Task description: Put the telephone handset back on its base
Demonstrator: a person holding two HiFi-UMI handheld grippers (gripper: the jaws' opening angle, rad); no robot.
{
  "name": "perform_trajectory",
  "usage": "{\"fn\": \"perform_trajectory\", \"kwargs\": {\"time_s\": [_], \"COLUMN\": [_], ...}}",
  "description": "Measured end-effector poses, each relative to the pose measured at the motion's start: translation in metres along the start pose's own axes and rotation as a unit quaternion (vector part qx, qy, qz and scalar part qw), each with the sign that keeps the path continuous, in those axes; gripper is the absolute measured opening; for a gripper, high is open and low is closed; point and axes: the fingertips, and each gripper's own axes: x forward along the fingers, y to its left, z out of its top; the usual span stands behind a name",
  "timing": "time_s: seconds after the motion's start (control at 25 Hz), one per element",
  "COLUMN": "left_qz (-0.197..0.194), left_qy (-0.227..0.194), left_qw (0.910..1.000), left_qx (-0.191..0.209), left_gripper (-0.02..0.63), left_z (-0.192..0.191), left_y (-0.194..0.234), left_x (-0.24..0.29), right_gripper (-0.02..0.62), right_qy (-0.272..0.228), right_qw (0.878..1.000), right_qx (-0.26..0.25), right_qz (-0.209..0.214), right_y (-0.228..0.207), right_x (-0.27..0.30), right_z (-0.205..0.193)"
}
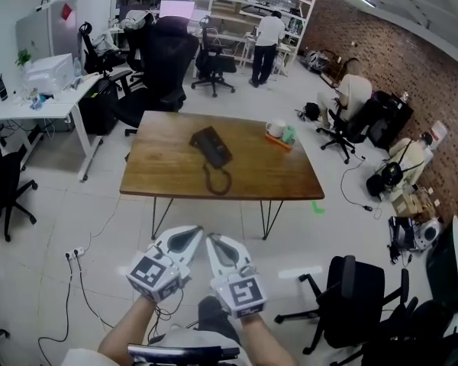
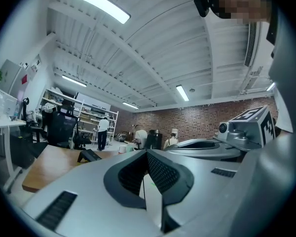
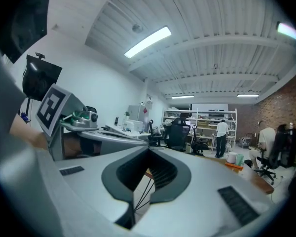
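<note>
We find the left tool (image 1: 185,236) and right tool (image 1: 218,244) both clenched and empty at lower centre; the telephone (image 1: 211,146) lies on the counter (image 1: 156,170), well apart above them.

Two grippers, the left gripper (image 1: 185,241) and the right gripper (image 1: 217,248). Ahead of their tips: one wooden table (image 1: 162,168), carrying one telephone (image 1: 211,146) and one white mug (image 1: 275,129). Farther ahead, three people: standing person (image 1: 269,38), seated person (image 1: 354,92), and rightmost person (image 1: 412,153)
</note>
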Motion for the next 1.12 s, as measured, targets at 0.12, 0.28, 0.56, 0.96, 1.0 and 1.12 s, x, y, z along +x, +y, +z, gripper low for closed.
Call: {"fn": "perform_trajectory", "kwargs": {"time_s": [0.12,0.28,0.56,0.96,1.0,1.12], "left_qz": [0.010,0.025,0.045,0.052,0.054,0.058], "left_qy": [-0.005,-0.004,0.000,0.003,0.003,0.005], "left_qw": [0.9999,0.9996,0.9989,0.9986,0.9985,0.9983], "left_qx": [0.004,0.015,0.015,0.009,0.009,0.011], "left_gripper": [-0.008,-0.008,-0.007,-0.006,-0.007,-0.006], "left_z": [0.002,0.001,-0.002,-0.005,-0.004,-0.003], "left_y": [-0.008,-0.014,-0.012,-0.007,-0.006,-0.004], "left_x": [-0.008,-0.016,-0.018,-0.014,-0.014,-0.014], "right_gripper": [-0.003,-0.003,-0.003,-0.003,-0.003,-0.003], "right_qy": [0.003,-0.006,0.004,0.001,-0.001,0.002], "right_qw": [1.000,1.000,1.000,1.000,1.000,1.000], "right_qx": [-0.001,0.015,-0.003,0.011,0.016,0.011], "right_qz": [-0.002,-0.011,-0.009,-0.006,-0.006,-0.002], "right_y": [0.005,0.007,0.000,-0.002,-0.001,-0.001], "right_x": [-0.007,-0.012,-0.014,-0.010,-0.009,-0.007], "right_z": [0.001,0.008,-0.004,-0.007,-0.006,-0.006]}}
